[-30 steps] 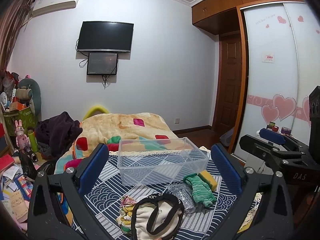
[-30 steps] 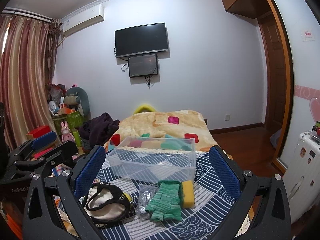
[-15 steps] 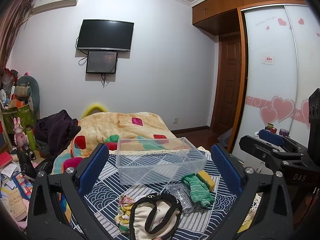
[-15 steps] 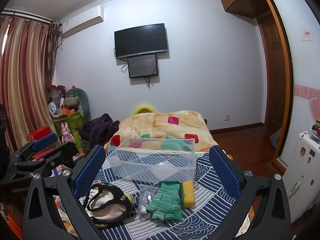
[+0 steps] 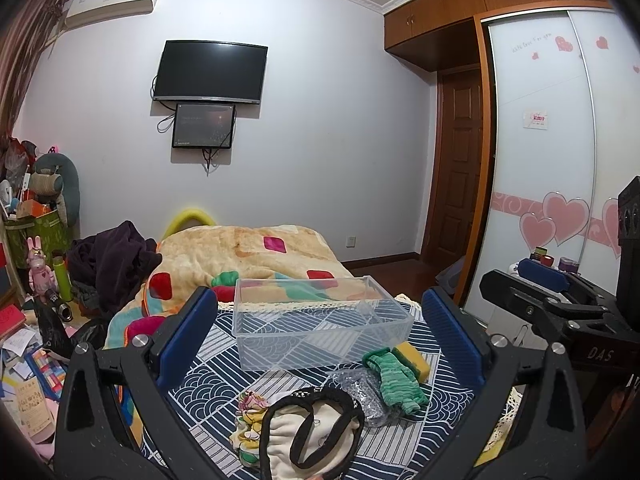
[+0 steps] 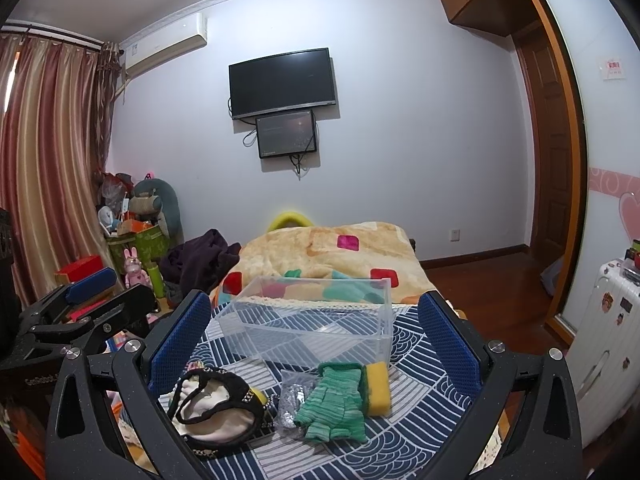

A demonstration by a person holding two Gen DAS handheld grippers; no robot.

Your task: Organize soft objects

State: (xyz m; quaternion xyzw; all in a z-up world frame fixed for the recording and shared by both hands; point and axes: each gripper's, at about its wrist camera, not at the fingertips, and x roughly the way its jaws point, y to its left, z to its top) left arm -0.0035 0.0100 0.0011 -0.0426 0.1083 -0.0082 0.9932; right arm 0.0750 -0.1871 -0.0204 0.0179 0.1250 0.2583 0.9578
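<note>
A clear plastic bin point(image 5: 320, 320) point(image 6: 316, 326) stands empty on a blue patterned cloth point(image 5: 216, 364) point(image 6: 416, 392). In front of it lie a cream pouch with black trim point(image 5: 316, 436) point(image 6: 216, 408), a green knitted glove point(image 5: 398, 380) point(image 6: 336, 404), a yellow sponge point(image 5: 414, 360) point(image 6: 378, 386), a silvery bag point(image 5: 362, 388) point(image 6: 292, 400) and a floral cloth point(image 5: 248, 412). My left gripper point(image 5: 320, 328) is open and empty, held above the pouch. My right gripper point(image 6: 316, 336) is open and empty, above the glove.
The cloth lies at the foot of a bed with a beige patchwork blanket point(image 5: 248, 252) point(image 6: 336, 256). Clutter and toys point(image 5: 36, 272) stand at the left. A white suitcase point(image 6: 604, 344) and wardrobe doors point(image 5: 540, 184) are at the right.
Both grippers have drifted only slightly; the view has shifted a little. Nothing on the cloth has moved.
</note>
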